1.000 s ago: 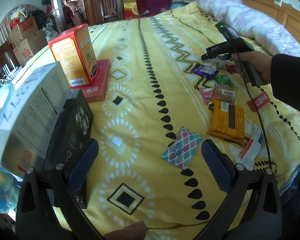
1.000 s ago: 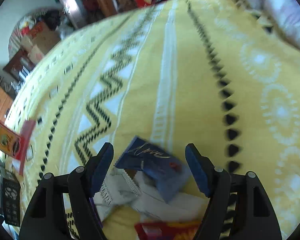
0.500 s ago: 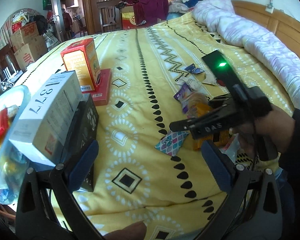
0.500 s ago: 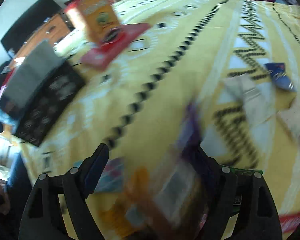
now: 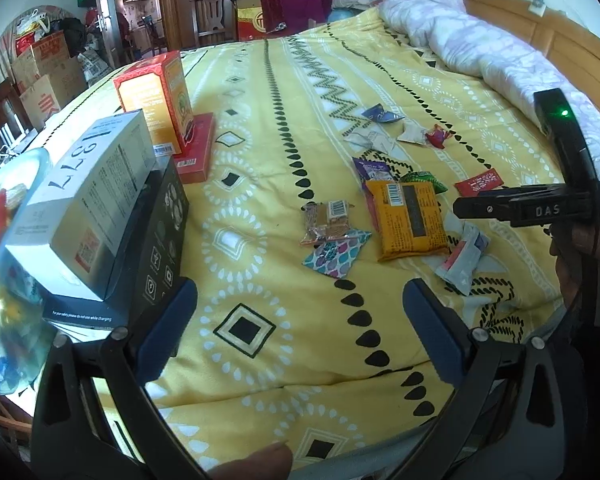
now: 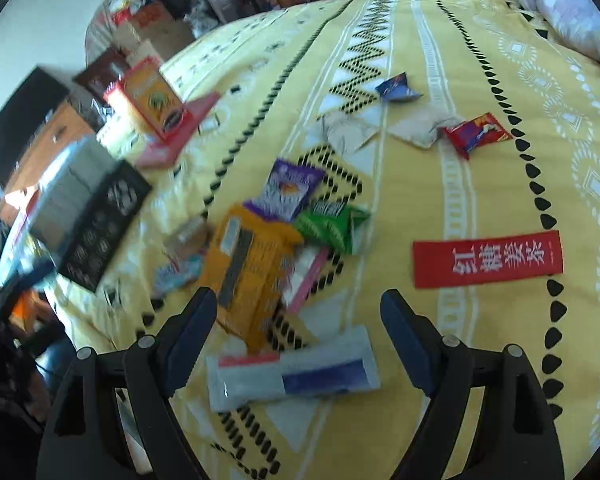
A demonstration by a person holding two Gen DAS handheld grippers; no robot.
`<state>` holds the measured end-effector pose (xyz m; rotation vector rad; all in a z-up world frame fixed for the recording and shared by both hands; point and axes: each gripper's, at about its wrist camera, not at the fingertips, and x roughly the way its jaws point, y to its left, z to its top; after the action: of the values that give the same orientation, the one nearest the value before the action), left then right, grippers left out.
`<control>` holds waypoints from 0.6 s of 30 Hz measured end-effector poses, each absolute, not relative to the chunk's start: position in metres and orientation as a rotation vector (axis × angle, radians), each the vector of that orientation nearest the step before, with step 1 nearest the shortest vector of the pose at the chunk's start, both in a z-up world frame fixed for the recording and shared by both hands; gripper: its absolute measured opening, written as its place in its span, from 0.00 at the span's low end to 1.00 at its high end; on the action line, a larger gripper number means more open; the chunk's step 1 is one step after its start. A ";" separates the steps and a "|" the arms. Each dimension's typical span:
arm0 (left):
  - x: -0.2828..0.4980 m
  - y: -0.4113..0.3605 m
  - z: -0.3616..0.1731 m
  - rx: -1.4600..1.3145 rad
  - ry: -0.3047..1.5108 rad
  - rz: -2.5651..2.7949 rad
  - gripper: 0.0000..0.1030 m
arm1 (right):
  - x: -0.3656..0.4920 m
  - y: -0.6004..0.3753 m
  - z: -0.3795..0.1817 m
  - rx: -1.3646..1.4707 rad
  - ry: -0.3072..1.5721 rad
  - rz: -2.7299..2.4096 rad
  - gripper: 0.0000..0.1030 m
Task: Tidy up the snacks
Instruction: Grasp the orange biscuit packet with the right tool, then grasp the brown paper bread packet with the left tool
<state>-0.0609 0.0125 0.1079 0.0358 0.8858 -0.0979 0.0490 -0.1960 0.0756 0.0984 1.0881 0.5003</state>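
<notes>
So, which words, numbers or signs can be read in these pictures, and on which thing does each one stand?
"377": on the white box, printed large and seen upside down.
"DAS": on the right gripper's black body.
"For your safety please do not use while charging": on the dark box under the white one.
White Chinese characters: on the red sachet, too unclear to quote.
Print on the orange packet and orange box: too small.
</notes>
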 end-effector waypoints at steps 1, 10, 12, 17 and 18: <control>-0.060 0.014 0.107 0.033 0.890 -0.090 1.00 | 0.046 -0.194 0.075 0.152 1.086 0.497 0.84; -0.065 0.019 0.117 0.031 0.874 -0.064 1.00 | 0.058 -0.105 0.034 0.187 1.104 0.245 0.86; -0.068 0.021 0.119 0.033 0.869 -0.060 1.00 | 0.057 -0.096 0.031 0.114 1.080 0.213 0.85; -0.078 0.024 0.125 0.032 0.857 -0.059 1.00 | 0.049 -0.119 0.034 0.130 1.054 0.241 0.75; -0.080 0.023 0.126 0.031 0.859 -0.062 1.00 | 0.046 -0.126 0.038 0.156 1.034 0.258 0.74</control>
<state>-0.0802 0.0231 0.1256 0.0313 0.8585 -0.0621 0.0462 -0.1264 0.0381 0.1563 1.0344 0.2576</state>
